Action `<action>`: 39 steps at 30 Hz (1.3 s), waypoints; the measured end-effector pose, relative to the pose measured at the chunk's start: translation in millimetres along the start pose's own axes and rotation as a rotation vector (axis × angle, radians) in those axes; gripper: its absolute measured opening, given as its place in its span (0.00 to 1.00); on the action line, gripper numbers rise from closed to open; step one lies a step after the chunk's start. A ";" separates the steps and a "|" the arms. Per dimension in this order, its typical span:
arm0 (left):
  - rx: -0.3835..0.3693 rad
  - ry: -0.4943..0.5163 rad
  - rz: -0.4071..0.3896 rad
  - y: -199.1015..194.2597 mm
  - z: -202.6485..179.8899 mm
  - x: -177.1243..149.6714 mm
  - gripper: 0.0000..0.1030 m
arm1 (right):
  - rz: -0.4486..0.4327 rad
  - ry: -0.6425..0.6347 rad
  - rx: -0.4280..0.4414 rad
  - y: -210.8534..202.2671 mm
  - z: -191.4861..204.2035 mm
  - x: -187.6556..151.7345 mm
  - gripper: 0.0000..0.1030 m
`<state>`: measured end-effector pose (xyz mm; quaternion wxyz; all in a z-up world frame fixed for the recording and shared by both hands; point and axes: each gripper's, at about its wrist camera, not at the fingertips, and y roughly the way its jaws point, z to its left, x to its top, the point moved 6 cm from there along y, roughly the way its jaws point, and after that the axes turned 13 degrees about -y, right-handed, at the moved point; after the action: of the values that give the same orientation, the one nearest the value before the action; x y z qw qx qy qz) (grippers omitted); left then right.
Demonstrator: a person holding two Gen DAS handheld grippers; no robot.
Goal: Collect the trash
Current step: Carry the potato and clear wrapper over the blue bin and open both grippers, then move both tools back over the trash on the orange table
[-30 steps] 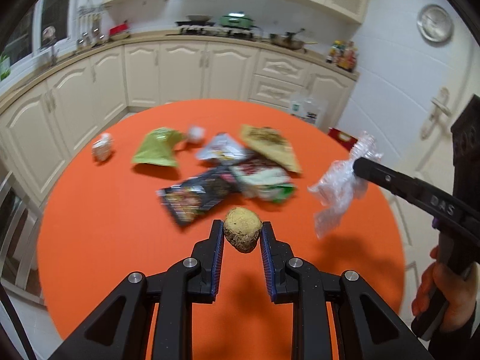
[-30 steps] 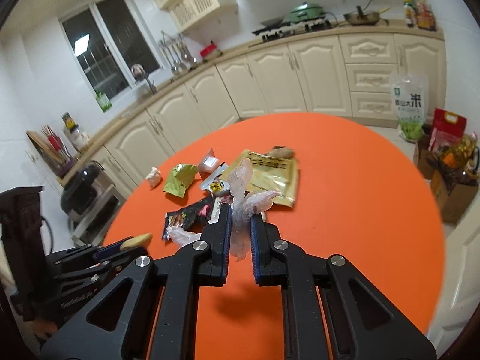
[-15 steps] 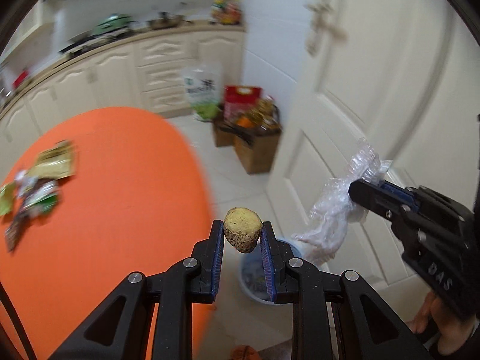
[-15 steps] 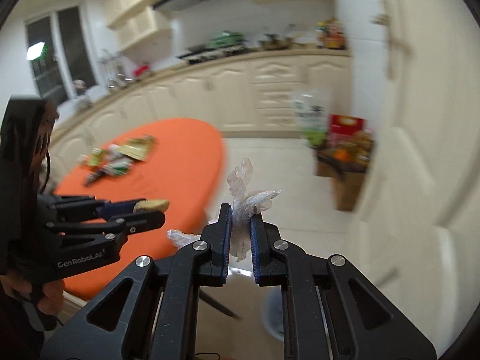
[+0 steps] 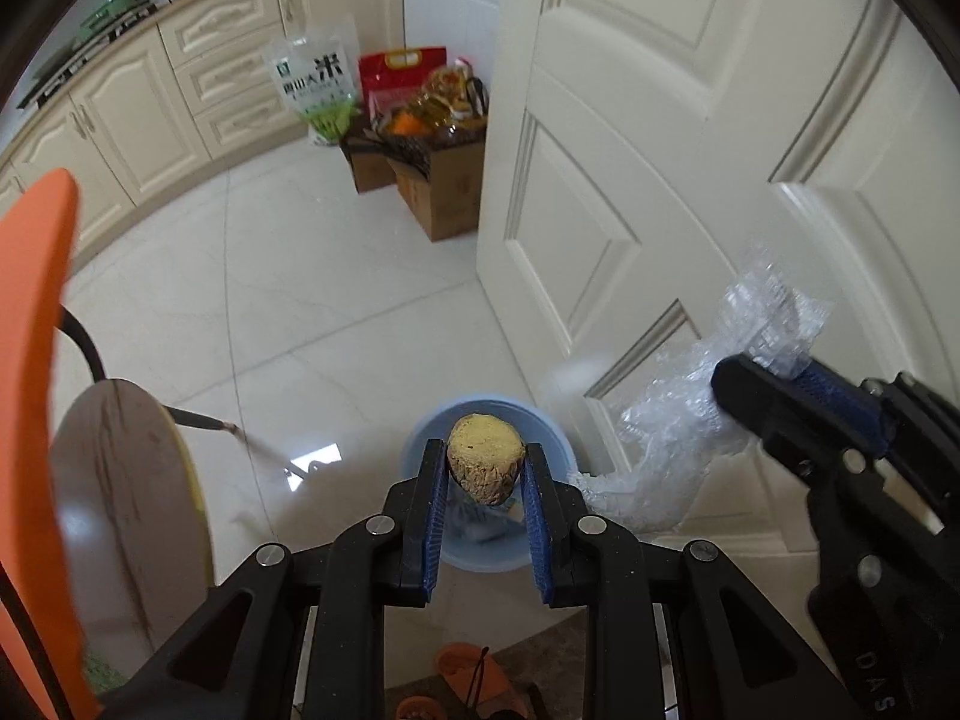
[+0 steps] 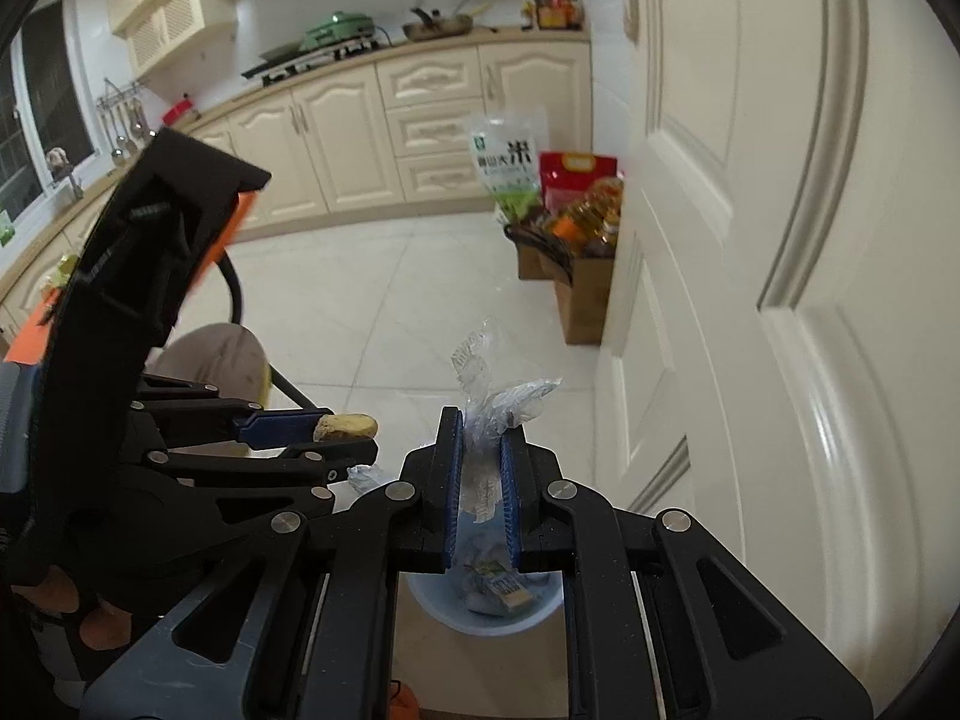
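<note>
We judge the food scrap light, crumbly, best pinched across its sides; the left gripper pinches it so above the bin; the right gripper clamps limp, weightless plastic wrap; only the right view shows wrappers in the bin at 6 o'clock.

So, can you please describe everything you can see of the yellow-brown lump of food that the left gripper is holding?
The yellow-brown lump of food is a rounded chunk, pale yellow on top and brown and rough below, like a crumbly crust; what food it is cannot be told. The left gripper is shut on it, its blue pads pressing both sides near the fingertips. Only the pads touch it. It hangs in the air above the open round pale blue trash bin on the white tiled floor, which already holds some rubbish.
</note>
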<state>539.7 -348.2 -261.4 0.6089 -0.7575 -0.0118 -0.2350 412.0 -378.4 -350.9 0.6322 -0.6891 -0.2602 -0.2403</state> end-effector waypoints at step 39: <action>0.006 -0.088 -0.229 -133.3 48.2 -36.9 0.62 | 0.006 0.104 0.076 -20.7 38.7 13.5 0.82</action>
<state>482.9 -259.2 -160.0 0.5794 -0.7590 -0.1257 -0.2692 408.4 -337.8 -329.9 0.6714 -0.6518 -0.2340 -0.2638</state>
